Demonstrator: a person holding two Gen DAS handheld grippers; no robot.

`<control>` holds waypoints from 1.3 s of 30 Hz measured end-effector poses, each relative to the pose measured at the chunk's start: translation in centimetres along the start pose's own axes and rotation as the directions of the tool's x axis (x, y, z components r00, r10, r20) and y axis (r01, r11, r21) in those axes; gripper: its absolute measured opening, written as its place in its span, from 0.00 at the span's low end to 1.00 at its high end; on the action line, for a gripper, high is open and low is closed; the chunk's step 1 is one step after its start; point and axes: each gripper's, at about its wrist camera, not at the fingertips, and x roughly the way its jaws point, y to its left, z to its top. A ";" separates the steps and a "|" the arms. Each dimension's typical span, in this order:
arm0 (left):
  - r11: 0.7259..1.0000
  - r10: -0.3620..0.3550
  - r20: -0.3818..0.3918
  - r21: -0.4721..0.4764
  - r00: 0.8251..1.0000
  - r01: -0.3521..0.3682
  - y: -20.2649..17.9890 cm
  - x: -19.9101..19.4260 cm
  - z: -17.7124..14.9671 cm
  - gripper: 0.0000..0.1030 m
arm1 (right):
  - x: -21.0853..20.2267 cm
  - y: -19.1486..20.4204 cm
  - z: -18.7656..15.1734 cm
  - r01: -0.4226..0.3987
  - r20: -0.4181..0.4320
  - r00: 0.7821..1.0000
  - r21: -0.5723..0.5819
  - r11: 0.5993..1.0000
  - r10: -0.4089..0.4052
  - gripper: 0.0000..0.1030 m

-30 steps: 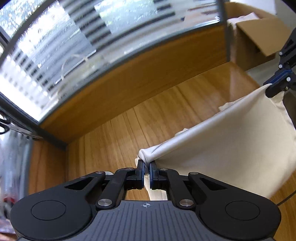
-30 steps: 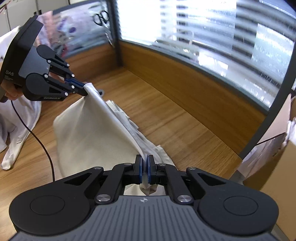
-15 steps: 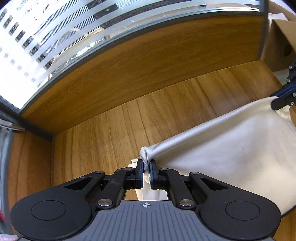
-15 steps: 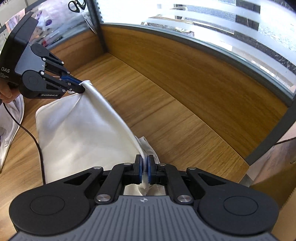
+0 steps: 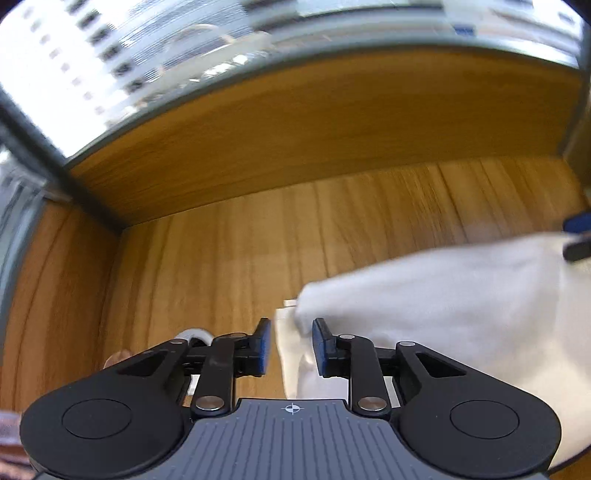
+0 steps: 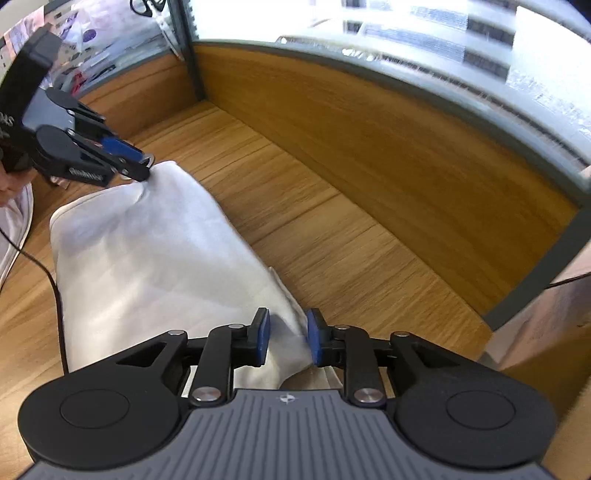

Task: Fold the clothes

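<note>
Left wrist view shows our left gripper (image 5: 290, 341) with its blue pads (image 5: 263, 345) spread apart, and a corner of the white cloth (image 5: 443, 306) sits loose in the gap between them, so nothing is clamped. That cloth lies folded over on the wooden table (image 5: 229, 266), stretching away to our right, where the blue tip of the right gripper (image 5: 578, 236) shows at the frame edge beside the far end. Motion blur softens the fabric, so we cannot tell whether either pad touches it. From the right wrist view, our right gripper (image 6: 287, 338) also has its fingers (image 6: 262, 334) parted, with the near corner of the cloth (image 6: 155, 258) lying between them, unpinched. Across the fabric we see the left gripper (image 6: 142, 166), its tips right at the opposite corner, jaws apart. A thin black cable (image 6: 44, 273) runs along the tabletop (image 6: 332, 229) next to the cloth, and a wooden back panel (image 6: 406, 147) rises beneath the window (image 6: 369, 33) behind it all
</note>
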 end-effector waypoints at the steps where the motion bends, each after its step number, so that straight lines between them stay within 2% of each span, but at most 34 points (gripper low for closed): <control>1: 1.000 -0.002 0.010 -0.025 1.000 0.002 0.6 -0.7 -0.1 0.37 | -0.6 0.0 0.0 0.001 0.008 1.000 0.011 1.000 -0.001 0.33; 4: 0.995 -0.017 0.027 -0.098 1.000 0.019 2.2 -2.6 -0.9 0.44 | -2.4 -0.2 -0.1 -0.007 0.029 1.000 0.070 0.998 0.005 0.45; 10: 0.968 -0.084 0.028 -0.234 0.996 0.088 4.4 -4.5 -4.2 0.53 | -5.2 -1.2 -1.4 -0.038 0.029 0.999 0.240 0.970 0.032 0.57; 12: 0.956 -0.114 0.031 -0.269 0.993 0.119 4.5 -4.3 -5.3 0.56 | -5.9 -1.2 -2.2 -0.056 0.026 0.998 0.286 0.957 0.051 0.61; 15: 0.939 -0.147 0.080 -0.303 0.986 0.165 4.2 -4.4 -6.9 0.56 | -6.3 -0.6 -3.7 -0.058 0.004 0.998 0.321 0.945 0.060 0.62; 17: 0.925 -0.176 0.093 -0.324 0.980 0.197 3.9 -4.1 -7.5 0.56 | -6.4 -0.1 -4.8 -0.050 -0.016 0.998 0.338 0.940 0.059 0.65; 20: 0.925 -0.184 0.083 -0.323 0.979 0.201 3.1 -3.3 -8.1 0.55 | -6.4 0.8 -5.8 -0.040 -0.037 0.998 0.357 0.933 0.057 0.66; 21: 0.924 -0.185 0.075 -0.326 0.980 0.199 2.9 -2.9 -8.3 0.52 | -6.4 1.0 -6.2 -0.037 -0.044 0.997 0.363 0.931 0.057 0.68; 22: 0.923 -0.185 0.064 -0.330 0.981 0.196 2.7 -2.4 -8.4 0.42 | -6.4 1.1 -6.3 -0.034 -0.046 0.997 0.367 0.930 0.054 0.69; 23: 0.920 -0.190 0.055 -0.338 0.980 0.197 2.5 -1.9 -8.5 0.40 | -6.4 1.2 -6.5 -0.030 -0.048 0.998 0.371 0.928 0.052 0.70; 28: 0.912 -0.180 0.065 -0.362 0.982 0.191 1.9 -1.3 -8.8 0.39 | -5.6 0.4 -6.7 -0.024 -0.035 0.998 0.441 0.897 0.044 0.77; 32: 0.911 -0.183 0.080 -0.360 0.980 0.199 2.3 -1.3 -8.3 0.51 | -4.4 -0.9 -6.3 -0.047 -0.004 0.998 0.525 0.850 0.057 0.82; 34: 0.909 -0.195 0.087 -0.359 0.977 0.213 2.8 -1.0 -8.0 0.62 | -3.5 -1.2 -6.0 -0.045 -0.001 0.999 0.533 0.845 0.053 0.84; 39: 0.904 -0.227 0.098 -0.348 0.969 0.247 4.1 0.3 -7.1 0.72 | -1.2 -1.7 -5.0 -0.033 -0.016 0.999 0.538 0.843 0.049 0.85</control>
